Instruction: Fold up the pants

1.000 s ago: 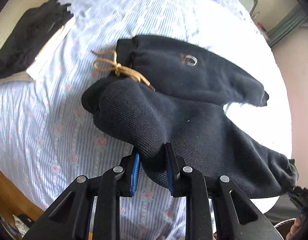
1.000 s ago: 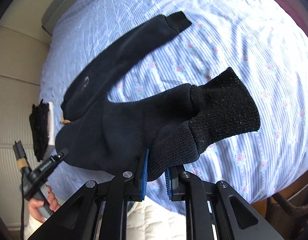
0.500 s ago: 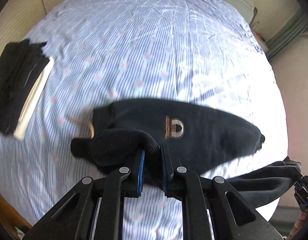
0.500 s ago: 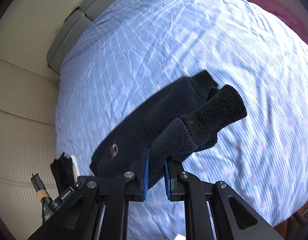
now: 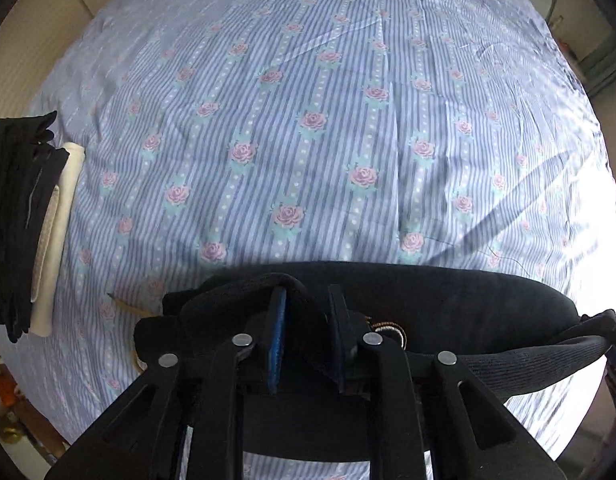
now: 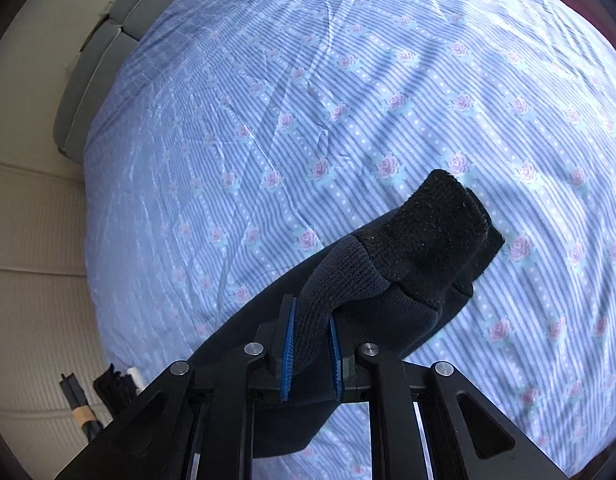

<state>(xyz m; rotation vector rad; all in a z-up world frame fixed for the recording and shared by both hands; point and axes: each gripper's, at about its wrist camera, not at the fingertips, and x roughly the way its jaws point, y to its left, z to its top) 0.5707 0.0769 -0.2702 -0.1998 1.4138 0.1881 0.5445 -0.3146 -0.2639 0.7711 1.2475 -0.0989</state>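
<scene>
The black pants (image 5: 448, 296) lie on the striped floral bedsheet (image 5: 308, 120), one leg flat with a small embroidered logo (image 5: 390, 330) near my fingers. My left gripper (image 5: 306, 320) is shut on the waist end of the upper leg, low over the flat leg. A tan drawstring (image 5: 126, 304) pokes out at the left. My right gripper (image 6: 310, 332) is shut on the upper leg just behind its ribbed cuff (image 6: 428, 236), holding it over the lower leg (image 6: 276, 400).
A stack of folded black and cream clothes (image 5: 28, 224) sits at the bed's left edge; it also shows in the right wrist view (image 6: 120, 384). Grey pillows (image 6: 96, 64) lie at the head. The sheet stretches wide beyond the pants.
Both grippers have carried the upper leg across and down onto the flat leg. The pants now sit close under the fingers instead of out in the middle of the bed.
</scene>
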